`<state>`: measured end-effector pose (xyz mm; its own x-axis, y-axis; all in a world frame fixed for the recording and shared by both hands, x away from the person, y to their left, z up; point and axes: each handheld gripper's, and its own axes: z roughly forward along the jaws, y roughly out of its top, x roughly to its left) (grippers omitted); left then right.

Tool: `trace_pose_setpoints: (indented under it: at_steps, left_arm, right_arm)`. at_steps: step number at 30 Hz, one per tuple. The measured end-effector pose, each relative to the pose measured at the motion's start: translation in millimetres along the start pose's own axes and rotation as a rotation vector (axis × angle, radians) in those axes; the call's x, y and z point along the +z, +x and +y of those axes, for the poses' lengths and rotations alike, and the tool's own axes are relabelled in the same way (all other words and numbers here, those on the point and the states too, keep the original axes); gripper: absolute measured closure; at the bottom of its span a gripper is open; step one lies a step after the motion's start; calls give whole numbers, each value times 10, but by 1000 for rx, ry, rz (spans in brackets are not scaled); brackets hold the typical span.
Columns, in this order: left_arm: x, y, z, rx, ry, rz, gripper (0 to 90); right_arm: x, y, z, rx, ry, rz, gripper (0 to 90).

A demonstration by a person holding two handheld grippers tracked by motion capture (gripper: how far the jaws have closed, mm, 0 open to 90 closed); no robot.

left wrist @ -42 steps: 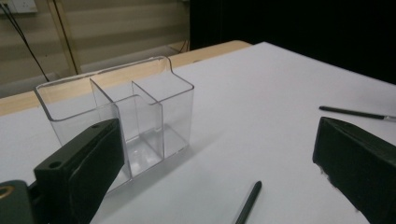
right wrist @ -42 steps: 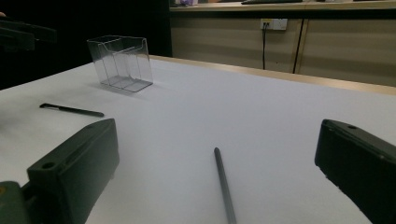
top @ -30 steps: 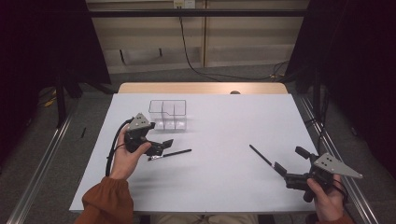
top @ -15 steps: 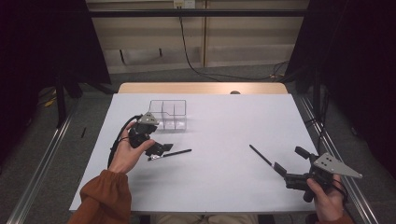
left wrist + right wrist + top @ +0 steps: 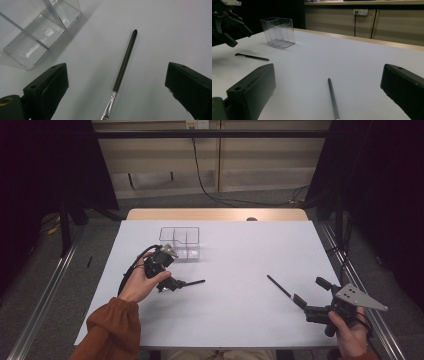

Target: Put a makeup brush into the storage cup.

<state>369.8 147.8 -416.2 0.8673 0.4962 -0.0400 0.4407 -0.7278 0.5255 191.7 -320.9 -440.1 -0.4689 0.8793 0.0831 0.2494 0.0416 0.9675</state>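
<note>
Two thin dark brushes lie on the white table [image 5: 235, 250]. Between the wide-apart jaws of my left gripper [image 5: 117, 82] lies the left brush [image 5: 123, 70], flat on the table with its silver ferrule near the camera. From above, my left gripper [image 5: 172, 282] hovers over the near end of that brush [image 5: 192, 283]. The right brush [image 5: 279, 287] points at my right gripper [image 5: 310, 292], which stands open near the table's front right. Its handle [image 5: 332, 97] runs up between the open jaws without touching them. A clear divided box [image 5: 180, 242] stands just behind the left hand.
The table's wooden far edge [image 5: 215, 214] borders a wall with a cable. Metal rails [image 5: 45, 290] run along both sides of the table. The right gripper view shows the clear box [image 5: 278, 32], the left brush [image 5: 252, 57] and the left gripper [image 5: 227, 22] farther off.
My left gripper has shifted a little to the right, closer to the clear box and over the left brush. The right gripper and both brushes have stayed put.
</note>
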Motion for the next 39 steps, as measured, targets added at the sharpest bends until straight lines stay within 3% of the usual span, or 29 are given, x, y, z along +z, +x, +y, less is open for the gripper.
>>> trace_pose_setpoints:
  at_steps: [3,4,11,19,24,28,29,35,39]
  left_arm:
    - [17,0,33,35,50,-13,55]
    - [37,-15,35,23,50,-17,53]
    - [122,-21,37,57,118,-46,72]
    - [181,0,48,84,186,-50,105]
    - [210,-25,56,135,196,-49,167]
    - [268,-50,40,174,238,-48,250]
    - [288,-56,31,156,240,-47,262]
    - [320,30,20,162,310,-60,364]
    - [326,42,23,143,345,-64,498]
  right_arm:
    - [0,3,0,3,1,1,0]
    - [0,1,-1,2,2,2,0]
    - [0,2,-2,2,6,3,0]
    - [2,-1,-5,-2,11,8,0]
    - [5,1,-5,-3,12,9,0]
    - [1,0,-5,-3,11,9,0]
    - [1,0,-5,-2,9,10,0]
    - [0,-5,-8,-10,14,9,0]
    - [2,-6,-8,-8,15,8,0]
